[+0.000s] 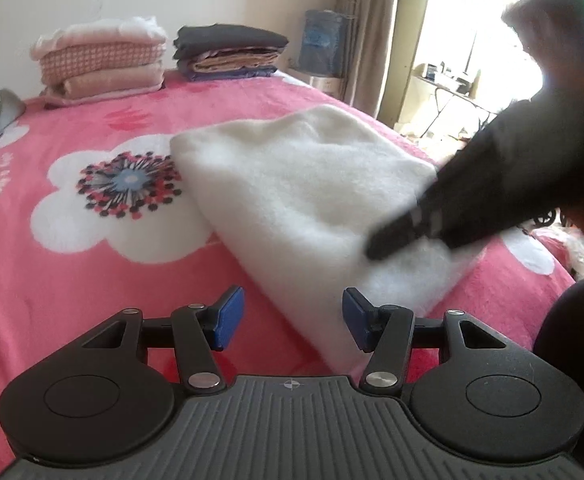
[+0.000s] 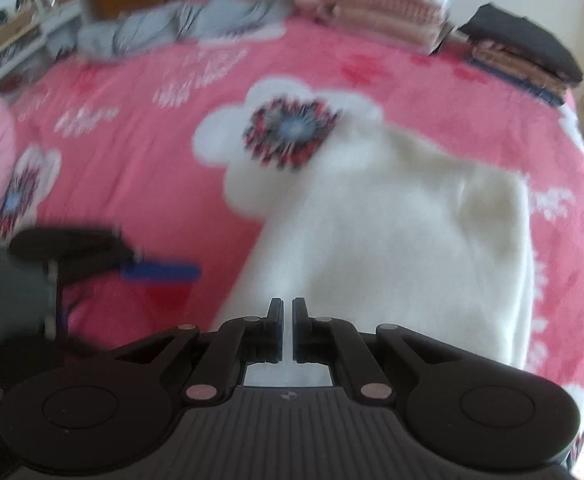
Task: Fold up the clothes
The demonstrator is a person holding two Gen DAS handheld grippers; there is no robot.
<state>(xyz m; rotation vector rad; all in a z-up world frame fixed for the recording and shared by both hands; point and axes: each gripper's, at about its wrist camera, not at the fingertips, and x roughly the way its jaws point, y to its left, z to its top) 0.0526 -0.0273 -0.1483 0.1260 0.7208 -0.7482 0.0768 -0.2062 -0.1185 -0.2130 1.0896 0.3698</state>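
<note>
We see the folded white fleece [image 1: 304, 200] on the bed [image 1: 91, 280], long axis diagonal. Left gripper [image 1: 293, 318] hovers spread beside it; right gripper [image 2: 287, 330], nearly clenched, holds nothing visible.

Left claw [image 1: 293, 318] spread wide; right claw [image 2: 287, 330] nearly closed, seemingly empty.

Fluffy white garment [image 1: 304, 200], plush blanket [image 1: 91, 280]
</note>
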